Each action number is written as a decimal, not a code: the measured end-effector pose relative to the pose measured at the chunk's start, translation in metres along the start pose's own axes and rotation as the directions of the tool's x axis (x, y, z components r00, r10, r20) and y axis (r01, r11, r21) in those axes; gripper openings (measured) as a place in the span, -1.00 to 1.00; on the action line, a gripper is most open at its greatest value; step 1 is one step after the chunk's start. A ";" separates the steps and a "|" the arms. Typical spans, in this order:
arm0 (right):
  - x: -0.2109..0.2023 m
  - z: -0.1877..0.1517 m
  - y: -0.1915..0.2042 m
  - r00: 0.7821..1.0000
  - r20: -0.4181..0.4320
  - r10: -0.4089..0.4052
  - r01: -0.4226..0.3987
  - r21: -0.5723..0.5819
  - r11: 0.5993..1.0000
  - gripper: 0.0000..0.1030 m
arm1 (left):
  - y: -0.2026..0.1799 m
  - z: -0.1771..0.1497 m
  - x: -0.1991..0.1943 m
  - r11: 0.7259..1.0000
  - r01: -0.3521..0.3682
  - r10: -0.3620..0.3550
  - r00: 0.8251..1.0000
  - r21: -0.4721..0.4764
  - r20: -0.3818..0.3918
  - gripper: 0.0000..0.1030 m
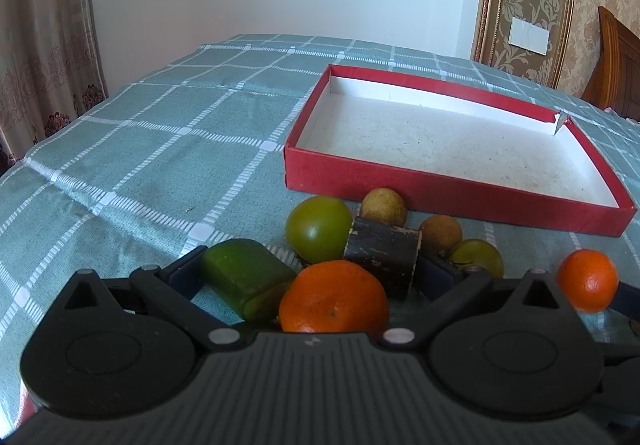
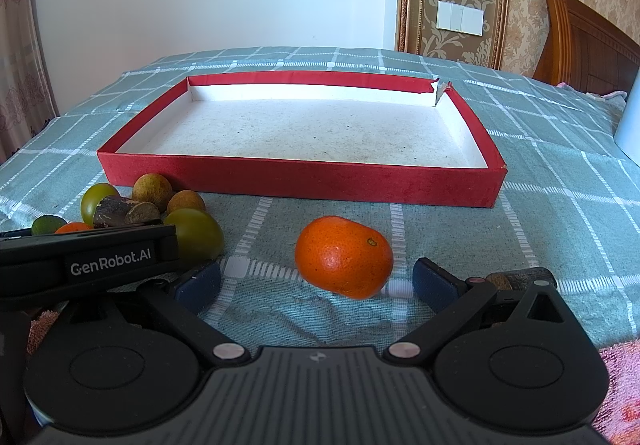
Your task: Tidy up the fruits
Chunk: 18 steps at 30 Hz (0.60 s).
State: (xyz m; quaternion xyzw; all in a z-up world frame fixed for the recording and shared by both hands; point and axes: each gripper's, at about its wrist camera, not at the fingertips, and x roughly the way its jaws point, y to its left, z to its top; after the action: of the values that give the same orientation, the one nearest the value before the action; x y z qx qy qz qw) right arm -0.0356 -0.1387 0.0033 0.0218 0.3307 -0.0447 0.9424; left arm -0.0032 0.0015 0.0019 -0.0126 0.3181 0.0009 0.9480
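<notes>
Our left claw is wide apart, low over the checked cloth. Between its two blue pads sit an orange, a green chunk and a dark stick piece. We cannot tell if the pads touch any of them. Just past these lie a green round fruit, two small brown round fruits and one more green fruit. They all huddle close together, near the front wall of the red box.

Our right claw is wide apart too. A second orange lies on the cloth between its pads, a bit ahead of them. It touches neither pad. It is on its own, apart from the pile. A short dark stick piece lies just behind the right pad.

The red box rests on the cloth past all the fruit. Its far right corner is torn. The fruit is all outside the box.
</notes>
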 end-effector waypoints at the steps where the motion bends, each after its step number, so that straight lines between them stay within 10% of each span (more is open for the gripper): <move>1: 0.000 0.000 0.000 1.000 0.000 0.000 0.000 0.000 1.000 1.00 | 0.000 0.000 0.000 1.000 0.000 0.000 1.000 0.000 0.000 1.00; 18: 0.000 0.000 -0.001 1.000 -0.001 0.001 -0.001 0.000 1.000 1.00 | 0.001 0.000 0.000 1.000 0.004 -0.004 1.000 -0.002 0.002 1.00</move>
State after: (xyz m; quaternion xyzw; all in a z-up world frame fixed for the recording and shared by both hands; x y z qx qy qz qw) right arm -0.0358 -0.1393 0.0036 0.0218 0.3309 -0.0443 0.9424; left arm -0.0036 0.0020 0.0021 -0.0143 0.3172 -0.0008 0.9483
